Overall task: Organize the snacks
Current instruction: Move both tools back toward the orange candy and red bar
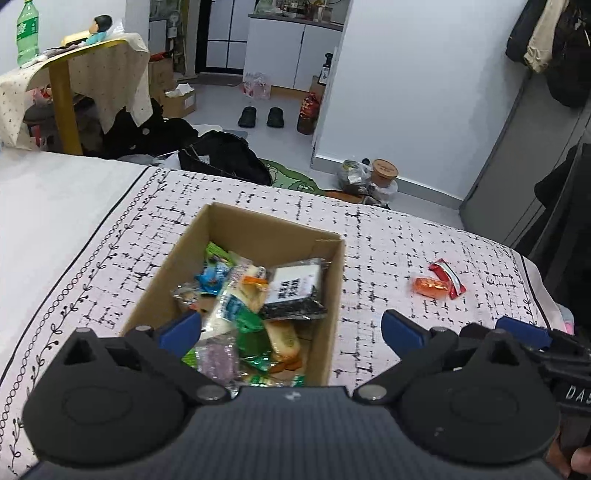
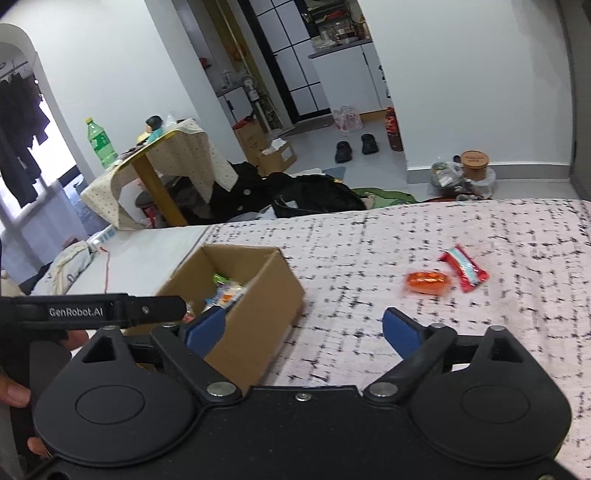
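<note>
An open cardboard box sits on the patterned bedspread and holds several wrapped snacks, among them a black-and-white packet. To its right an orange packet and a red wrapper lie loose on the cover. My left gripper hangs open over the box's near right corner, with nothing between its blue pads. My right gripper is open above the cover, between the box and the orange packet and red wrapper. It holds nothing.
The bed's far edge drops to a floor with black bags, slippers and a plastic bag with a tub. A cloth-draped side table with a green bottle stands at the back left. A hand grips the left tool.
</note>
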{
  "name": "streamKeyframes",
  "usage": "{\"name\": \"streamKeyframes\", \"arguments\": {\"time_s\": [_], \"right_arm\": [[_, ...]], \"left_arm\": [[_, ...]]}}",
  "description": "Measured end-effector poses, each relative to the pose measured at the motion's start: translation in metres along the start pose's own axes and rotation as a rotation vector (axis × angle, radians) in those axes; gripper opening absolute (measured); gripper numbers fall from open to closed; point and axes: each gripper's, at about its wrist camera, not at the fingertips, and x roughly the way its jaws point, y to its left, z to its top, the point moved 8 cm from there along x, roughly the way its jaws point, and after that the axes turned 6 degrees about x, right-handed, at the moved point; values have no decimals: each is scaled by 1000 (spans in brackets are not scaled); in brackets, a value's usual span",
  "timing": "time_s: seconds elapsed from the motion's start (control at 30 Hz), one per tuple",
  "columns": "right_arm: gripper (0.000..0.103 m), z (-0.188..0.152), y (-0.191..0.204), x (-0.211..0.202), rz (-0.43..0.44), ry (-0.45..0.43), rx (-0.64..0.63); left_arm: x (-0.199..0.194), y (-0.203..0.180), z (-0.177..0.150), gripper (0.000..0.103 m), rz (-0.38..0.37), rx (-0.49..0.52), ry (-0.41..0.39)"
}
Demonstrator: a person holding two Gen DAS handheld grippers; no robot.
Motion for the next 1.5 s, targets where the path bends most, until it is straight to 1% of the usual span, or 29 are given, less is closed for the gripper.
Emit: {"name": "streamKeyframes", "arguments": {"time_s": [0.1,0.17,0.2,0.23,0.43,0.63,0.73,0.87,1.03,1.1,1.23,1.33,1.4,1.5], "right_arm": [[97,-3,-7,-6,-5,1,5],[99,-3,-11,-9,-17,-5,4],[103,-3,-14,-11,-24,-9,4],[103,-3,-17,-13,-32,-16,7],[103,-6,-36,-20,-72,-22,20],[103,-6,-52,-27,-99,-25,21],[103,-5,-60,-26,-108,-20,35],[102,-4,-72,-25,-123,-28,56],[93,0,-90,-21,-144,-28,75],[89,1,-96,-18,-152,-30,75],[79,3,-104,-10,-166,-18,72],[75,5,-107,-5,-174,-14,66],[73,7,-110,-1,-178,-13,58],[70,9,-113,5,-187,-5,45]], "left_arm": [[1,-9,-1,103,-11,14,5],[3,-14,-3,103,-13,19,11],[3,-16,-3,103,-13,23,13],[4,-19,-4,103,-15,26,13],[7,-34,-8,103,-36,41,21],[11,-58,-10,103,-62,86,16],[16,-69,-11,103,-77,97,30],[22,-83,-7,103,-82,115,18],[36,-101,0,103,-120,136,3],[44,-108,2,103,-124,148,0],[58,-118,6,101,-144,145,7],[67,-126,10,100,-163,140,8],[71,-130,13,99,-171,134,8],[79,-137,18,91,-194,109,17]]}}
